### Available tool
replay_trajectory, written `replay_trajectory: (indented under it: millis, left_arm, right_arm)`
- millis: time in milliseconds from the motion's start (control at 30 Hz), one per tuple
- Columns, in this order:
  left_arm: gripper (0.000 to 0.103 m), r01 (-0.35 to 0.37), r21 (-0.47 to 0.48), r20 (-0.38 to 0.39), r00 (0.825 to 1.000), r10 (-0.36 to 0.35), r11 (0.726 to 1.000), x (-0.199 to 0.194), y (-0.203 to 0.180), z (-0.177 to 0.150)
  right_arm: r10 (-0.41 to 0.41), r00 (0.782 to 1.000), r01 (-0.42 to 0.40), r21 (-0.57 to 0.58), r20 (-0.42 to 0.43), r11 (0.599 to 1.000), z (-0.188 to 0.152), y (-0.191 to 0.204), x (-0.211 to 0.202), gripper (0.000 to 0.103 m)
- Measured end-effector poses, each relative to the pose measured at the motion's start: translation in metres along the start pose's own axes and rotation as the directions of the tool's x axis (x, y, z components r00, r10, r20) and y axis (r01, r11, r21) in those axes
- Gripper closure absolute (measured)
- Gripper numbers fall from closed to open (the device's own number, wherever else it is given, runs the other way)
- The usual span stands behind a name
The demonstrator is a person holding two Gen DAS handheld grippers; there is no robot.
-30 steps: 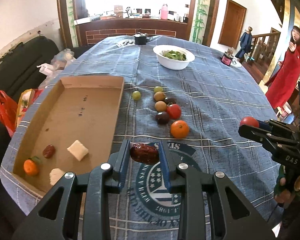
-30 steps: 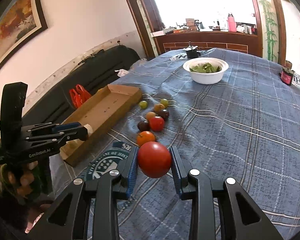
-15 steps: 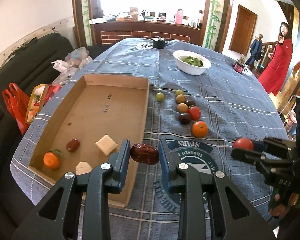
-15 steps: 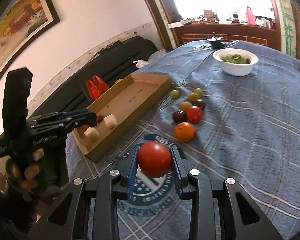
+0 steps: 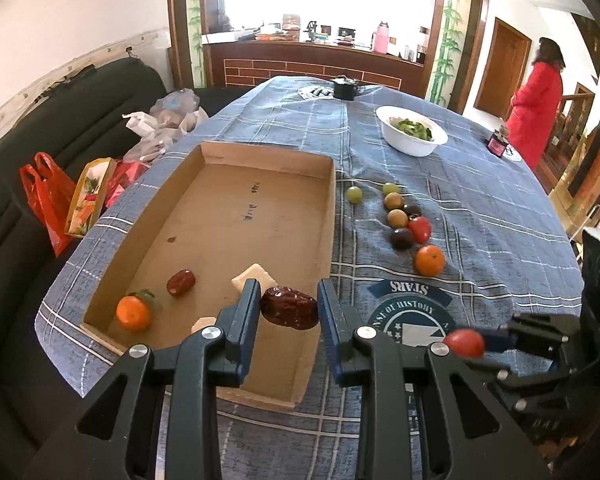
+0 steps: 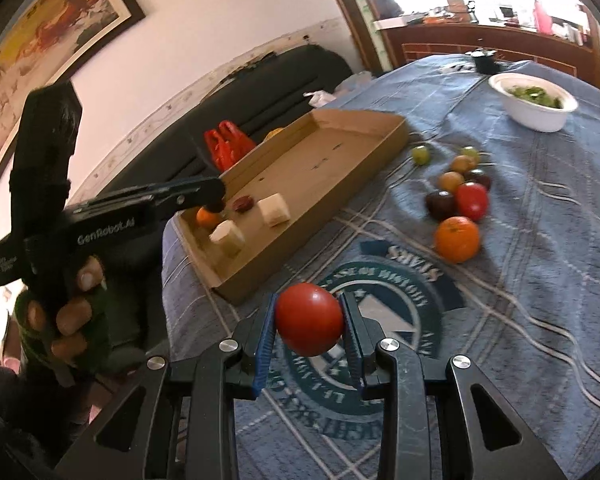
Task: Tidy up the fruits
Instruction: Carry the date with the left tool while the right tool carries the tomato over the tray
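Observation:
My left gripper (image 5: 289, 312) is shut on a dark red date (image 5: 289, 313) and holds it above the near right part of the cardboard tray (image 5: 260, 160). The tray holds a small orange (image 5: 133, 313), another date (image 5: 181, 281) and pale banana pieces (image 5: 256, 276). My right gripper (image 6: 309, 320) is shut on a red tomato (image 6: 309, 319) above the tablecloth, near the tray's near corner (image 6: 228, 292). Several loose fruits lie right of the tray, among them an orange (image 5: 429, 260) and a red tomato (image 5: 420, 229).
A white bowl of greens (image 5: 412, 136) and a black pot (image 5: 344, 88) stand further back on the blue checked tablecloth (image 5: 480, 208). A dark sofa with bags (image 5: 52, 200) runs along the left. A person in red (image 5: 536, 96) stands at the far right.
Both grippers have moved left toward the tray, each still holding its fruit. The left gripper now hangs over the tray's inside. The person in red has turned away.

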State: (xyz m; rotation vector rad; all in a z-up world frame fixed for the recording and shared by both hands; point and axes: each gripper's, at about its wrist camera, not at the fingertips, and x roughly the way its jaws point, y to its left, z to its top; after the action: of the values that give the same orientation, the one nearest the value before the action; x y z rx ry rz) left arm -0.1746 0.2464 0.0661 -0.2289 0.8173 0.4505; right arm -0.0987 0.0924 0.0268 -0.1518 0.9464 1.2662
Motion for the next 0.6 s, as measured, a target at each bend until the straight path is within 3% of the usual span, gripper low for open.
replay_trajectory:
  millis: [600]
  left_arm:
    - [0.076,-0.034,-0.040,0.002,0.999,0.034,0.999,-0.002,0.024,-0.002]
  right_arm:
    - [0.092,0.992,-0.096,-0.037,-0.083,0.995,-0.008,0.034,0.038,0.072]
